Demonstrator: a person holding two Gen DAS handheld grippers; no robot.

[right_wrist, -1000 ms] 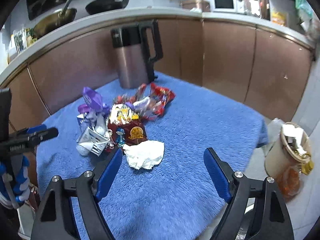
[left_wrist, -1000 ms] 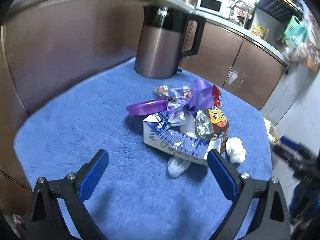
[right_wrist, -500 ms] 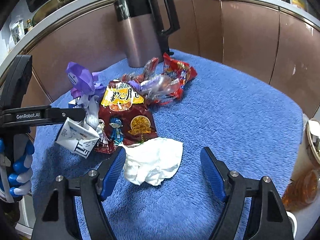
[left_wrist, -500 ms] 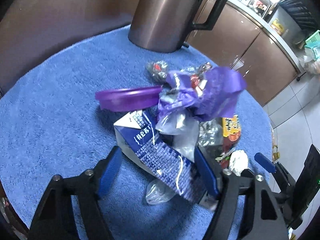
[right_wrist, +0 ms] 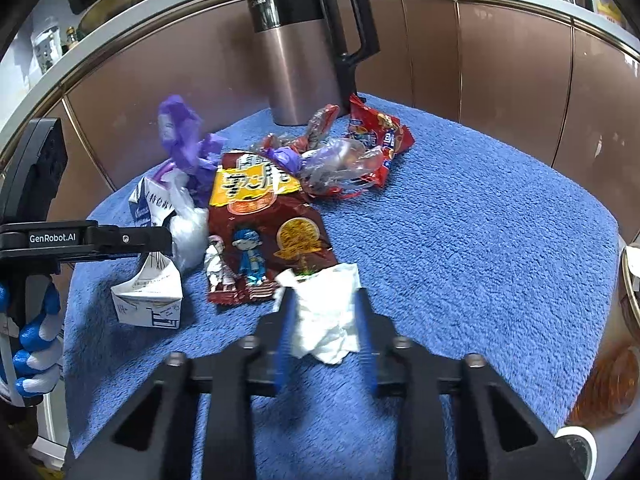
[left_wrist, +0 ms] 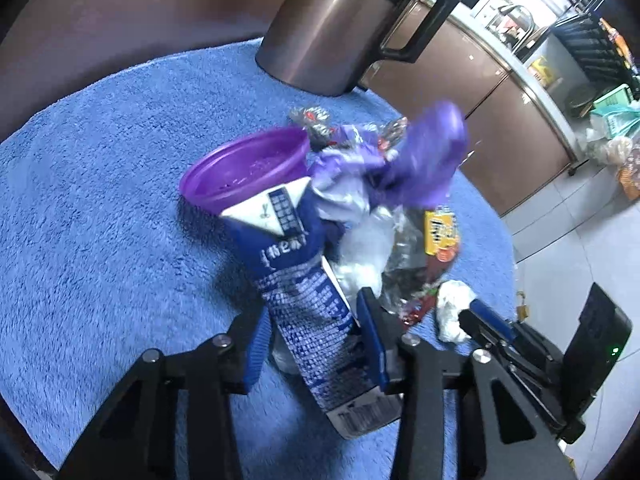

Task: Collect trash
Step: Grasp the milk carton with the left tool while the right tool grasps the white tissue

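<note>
A blue-and-white milk carton (left_wrist: 316, 312) lies tilted at the pile's near edge, beside a purple plastic lid (left_wrist: 248, 168) and crumpled purple wrap (left_wrist: 424, 160). A dark red snack bag (right_wrist: 268, 228) lies flat, with a red wrapper (right_wrist: 380, 136) beyond it. A crumpled white tissue (right_wrist: 326, 316) touches the bag's near end.

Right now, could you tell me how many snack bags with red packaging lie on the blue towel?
2: a dark red snack bag mid-pile, a bright red bag beside the kettle. Others may be hidden.
</note>
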